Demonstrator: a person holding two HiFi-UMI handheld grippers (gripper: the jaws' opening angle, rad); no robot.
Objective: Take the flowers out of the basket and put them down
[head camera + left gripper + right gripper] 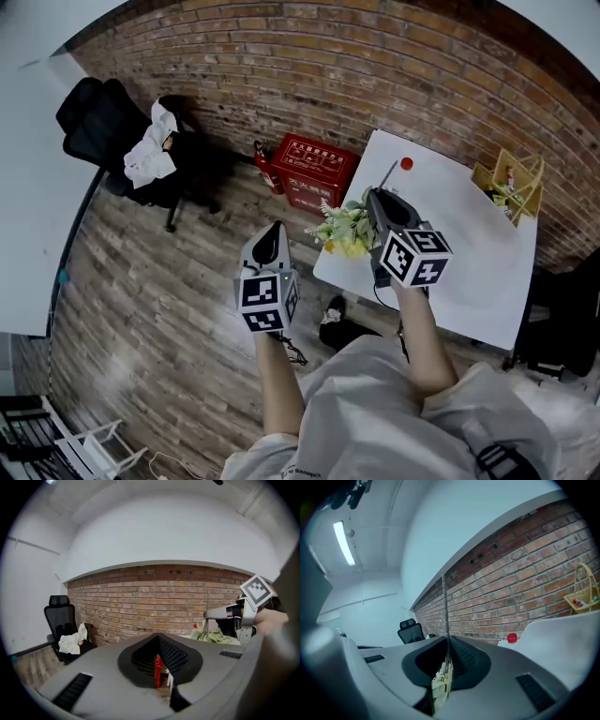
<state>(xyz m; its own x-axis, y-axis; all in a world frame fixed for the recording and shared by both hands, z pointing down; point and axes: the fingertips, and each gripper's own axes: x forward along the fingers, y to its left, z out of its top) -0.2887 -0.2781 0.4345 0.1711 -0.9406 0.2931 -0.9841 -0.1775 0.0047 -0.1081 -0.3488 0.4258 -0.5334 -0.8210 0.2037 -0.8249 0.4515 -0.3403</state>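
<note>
My right gripper (380, 197) is shut on the thin stem of a bunch of pale yellow-green flowers (347, 230), held over the left edge of the white table (469, 244). The blooms hang beside the jaws toward the floor. In the right gripper view the stem (444, 616) runs up out of the closed jaws and the blooms (440, 684) sit below them. The wicker basket (511, 183) stands at the table's far right corner, apart from both grippers. My left gripper (274, 230) hangs over the wooden floor, shut with nothing in it. From the left gripper view the right gripper (220, 615) and flowers (215, 637) show at right.
A small red ball (406, 163) lies on the table's far edge. A red box (314, 169) and a fire extinguisher (267, 167) stand by the brick wall. A black chair (103, 131) with white cloth is at far left. A white rack (84, 445) is at bottom left.
</note>
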